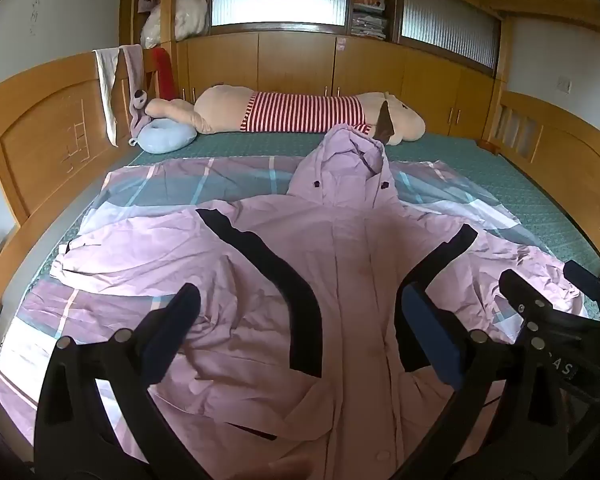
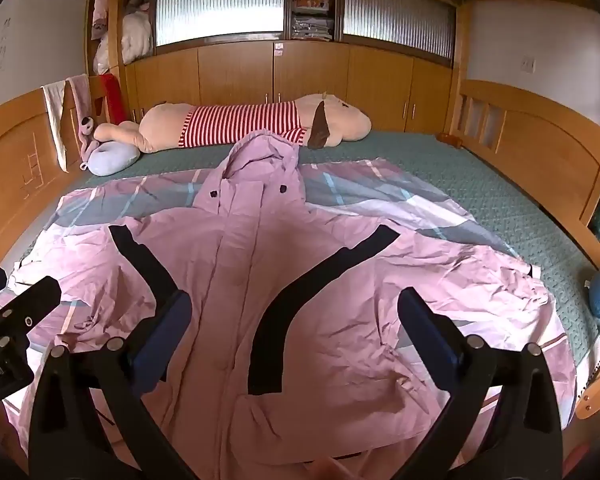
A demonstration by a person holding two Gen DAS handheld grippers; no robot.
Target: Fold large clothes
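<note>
Nearest the lens, the left gripper [image 1: 296, 320] hangs over the near edge of the bed [image 1: 500, 168] with its jaws spread wide and nothing between them; the right gripper [image 2: 294, 320] hangs just beside it, equally wide and equally empty. Neither one touches cloth as far as the views show.

Under both lies one pink jacket [image 1: 340, 264], spread front-up and buttoned down the middle, its hem toward the near edge and its hood [image 1: 348, 160] pointing to the far edge. Two black curved stripes run down the chest, one on each side of the placket. Two dark snaps sit at the base of the hood. Both sleeves are spread outward toward the bed's left and right edges, and the fabric is heavily creased.

One plaid sheet [image 1: 204, 184] in pink, grey and white lies beneath the jacket, over the green mattress cover.

Along the far edge lies one long plush toy [image 1: 300, 114] in a red-and-white striped shirt, with one pale blue ring cushion [image 1: 166, 138] at the far left corner.
</note>
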